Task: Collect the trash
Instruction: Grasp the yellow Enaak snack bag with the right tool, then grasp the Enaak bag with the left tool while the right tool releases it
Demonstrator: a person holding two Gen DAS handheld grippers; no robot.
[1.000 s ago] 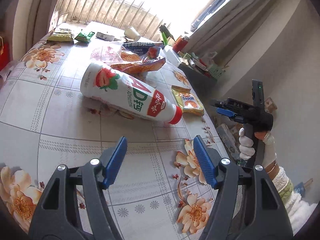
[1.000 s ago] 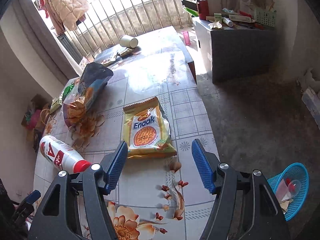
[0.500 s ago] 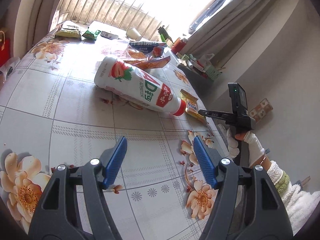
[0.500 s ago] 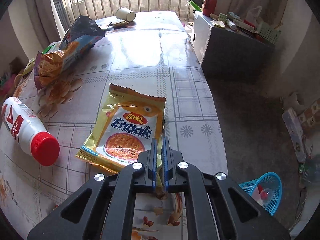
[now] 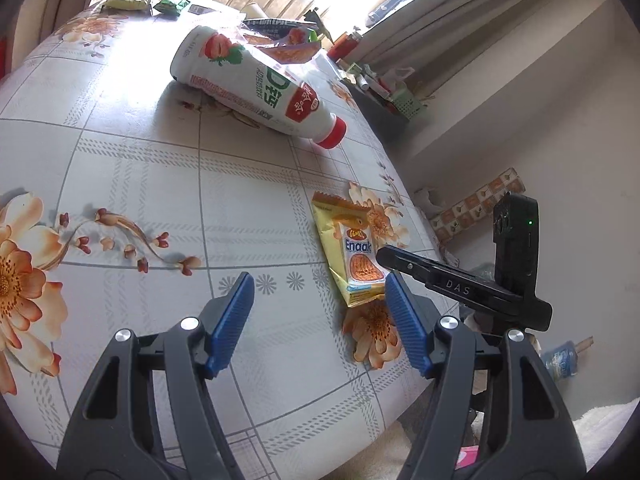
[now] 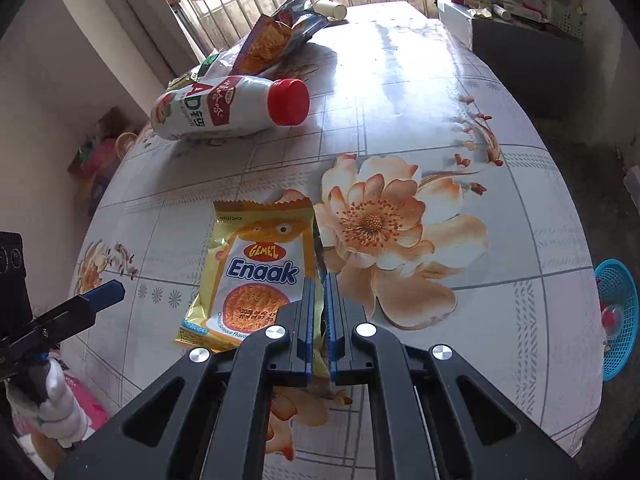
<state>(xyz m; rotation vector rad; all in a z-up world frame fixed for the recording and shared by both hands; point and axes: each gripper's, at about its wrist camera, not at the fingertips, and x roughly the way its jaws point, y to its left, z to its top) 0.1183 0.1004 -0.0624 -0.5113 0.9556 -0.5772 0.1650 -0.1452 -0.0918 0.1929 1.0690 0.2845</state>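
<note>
My right gripper (image 6: 319, 300) is shut on the near right edge of a yellow Enaak snack packet (image 6: 256, 276), which lies near the table's edge; the packet also shows in the left wrist view (image 5: 352, 252). My left gripper (image 5: 318, 320) is open and empty above the flowered tablecloth, just left of the packet. A white bottle with a red cap (image 5: 260, 84) lies on its side farther back; it also shows in the right wrist view (image 6: 228, 108). A blue trash basket (image 6: 618, 312) stands on the floor to the right of the table.
Open chip bags (image 6: 280, 36), a paper cup (image 6: 330, 8) and small green wrappers (image 5: 172, 4) lie at the table's far end by the window bars. A dark cabinet (image 6: 528, 56) cluttered with items stands at the right.
The right gripper shut on the snack packet and dragged it toward the near table edge. The left gripper shifted and now sits close to the packet.
</note>
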